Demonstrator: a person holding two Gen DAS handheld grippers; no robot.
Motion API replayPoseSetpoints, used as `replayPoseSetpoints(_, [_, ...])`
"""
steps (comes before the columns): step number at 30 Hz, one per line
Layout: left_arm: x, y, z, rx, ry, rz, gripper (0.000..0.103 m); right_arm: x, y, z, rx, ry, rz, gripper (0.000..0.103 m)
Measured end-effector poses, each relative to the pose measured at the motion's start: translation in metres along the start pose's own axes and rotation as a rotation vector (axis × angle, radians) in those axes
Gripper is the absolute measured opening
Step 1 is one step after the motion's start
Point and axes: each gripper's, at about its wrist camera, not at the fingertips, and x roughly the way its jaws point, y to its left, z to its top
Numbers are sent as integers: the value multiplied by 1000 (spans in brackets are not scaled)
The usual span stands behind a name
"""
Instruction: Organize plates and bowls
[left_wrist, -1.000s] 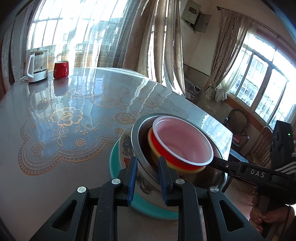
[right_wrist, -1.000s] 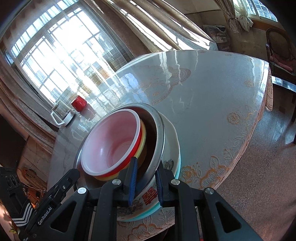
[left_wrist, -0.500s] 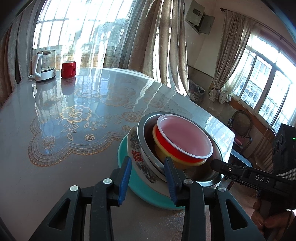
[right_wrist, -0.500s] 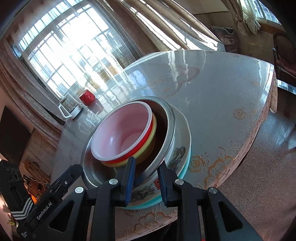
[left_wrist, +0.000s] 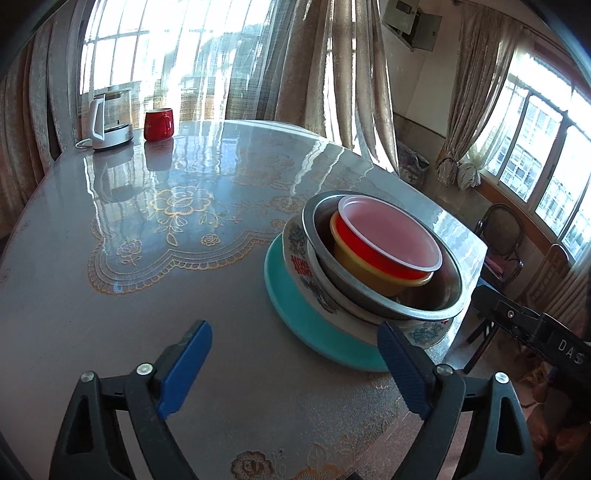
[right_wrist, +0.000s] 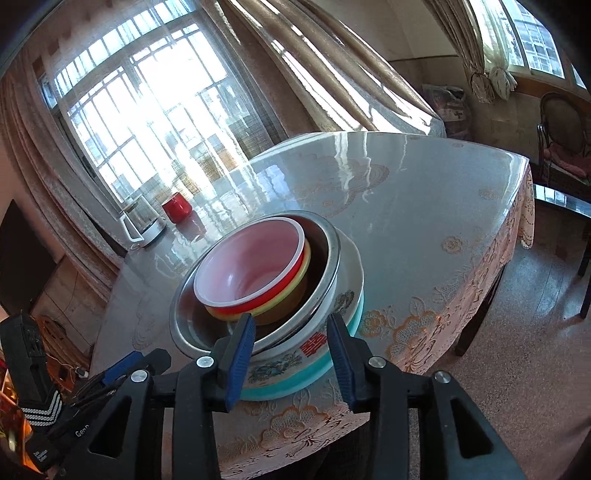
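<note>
A stack stands near the table's edge: a teal plate (left_wrist: 295, 314) at the bottom, a floral ceramic bowl (left_wrist: 314, 280), a steel bowl (left_wrist: 369, 295), a yellow bowl (left_wrist: 354, 262) and a red bowl (left_wrist: 388, 236) with a white rim on top. The stack also shows in the right wrist view, with the red bowl (right_wrist: 251, 269) tilted inside the steel bowl (right_wrist: 328, 273). My left gripper (left_wrist: 291, 365) is open and empty, back from the stack. My right gripper (right_wrist: 291, 354) is open, its fingers either side of the stack's near rim.
A red mug (left_wrist: 158, 124) and a glass kettle (left_wrist: 110, 118) stand at the table's far side. Chairs (left_wrist: 502, 240) stand by the windows beyond the table edge. The lace tablecloth (right_wrist: 461, 295) hangs over the near edge.
Both grippers have let go of the steel bowl's rim and opened. The left gripper has pulled well back from the stack; the right has backed off slightly.
</note>
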Motion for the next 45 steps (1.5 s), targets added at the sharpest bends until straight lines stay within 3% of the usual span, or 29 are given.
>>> replayPoseSetpoints(2, [-7, 1, -7, 10, -14, 20, 103, -4, 3, -6, -19, -15, -11, 69])
replayPoseSetpoints(4, [-14, 2, -12, 20, -37, 46, 103, -9, 5, -13, -37, -34, -14, 79])
replayPoseSetpoints(10, [-34, 5, -33, 100, -125, 176, 103, -19, 18, -34, -122, -73, -71, 81])
replayPoseSetpoints(14, [-41, 15, -44, 57, -125, 194, 103, -19, 23, -47, -135, -55, -120, 81])
replayPoseSetpoints(20, [-42, 17, -57, 20, -118, 238, 103, -21, 27, -66, -112, -27, -100, 81])
replayPoseSetpoints(25, [-40, 8, -64, 60, -97, 304, 103, -18, 32, -75, -136, -10, -121, 81])
replayPoseSetpoints(39, [-30, 19, -65, 5, -42, 285, 103, -12, 36, -86, -134, 13, -133, 81])
replayPoseSetpoints(45, [-35, 14, -67, 13, -64, 275, 103, -15, 38, -87, -145, -1, -125, 81])
